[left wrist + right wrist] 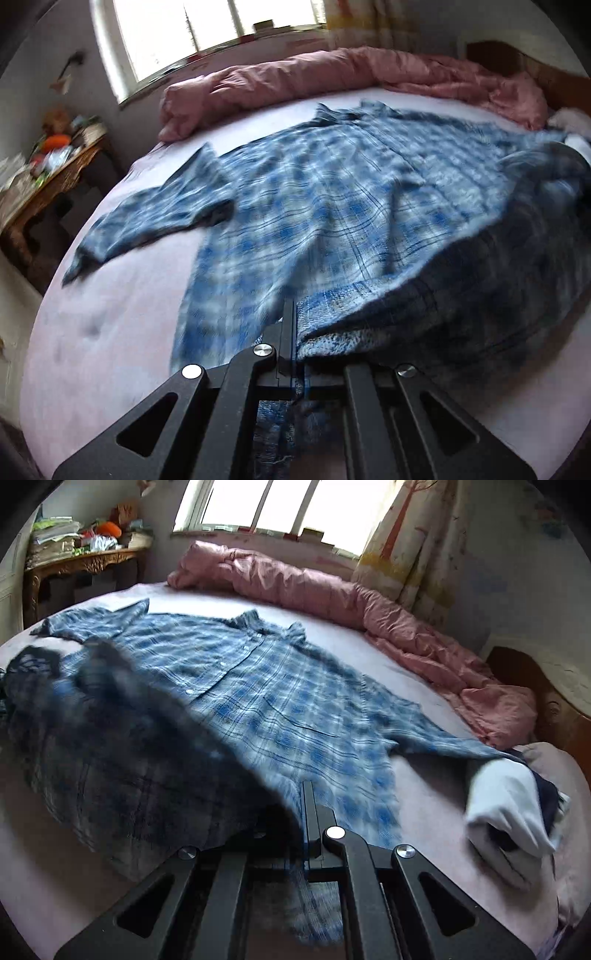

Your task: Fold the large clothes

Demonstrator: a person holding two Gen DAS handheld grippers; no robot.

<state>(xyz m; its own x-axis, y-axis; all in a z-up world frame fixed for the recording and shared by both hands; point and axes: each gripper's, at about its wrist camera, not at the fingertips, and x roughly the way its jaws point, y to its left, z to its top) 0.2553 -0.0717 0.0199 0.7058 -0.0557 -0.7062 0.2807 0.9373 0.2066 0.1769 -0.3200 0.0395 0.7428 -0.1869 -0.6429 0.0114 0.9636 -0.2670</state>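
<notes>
A blue plaid short-sleeved shirt (325,192) lies spread on the pale pink bed (110,332), front up, collar toward the window. My left gripper (293,314) is shut on the shirt's bottom hem and holds it raised off the bed. In the right wrist view the same shirt (258,701) stretches across the bed (424,812). My right gripper (304,797) is shut on another part of the hem, and the lifted cloth hangs dark and blurred to its left. One sleeve (147,218) lies flat at the left.
A rolled pink duvet (332,77) lies along the far edge of the bed under the window. A folded white and navy garment (513,801) sits at the right. A cluttered wooden side table (48,173) stands left of the bed. A wooden headboard (554,709) is at the right.
</notes>
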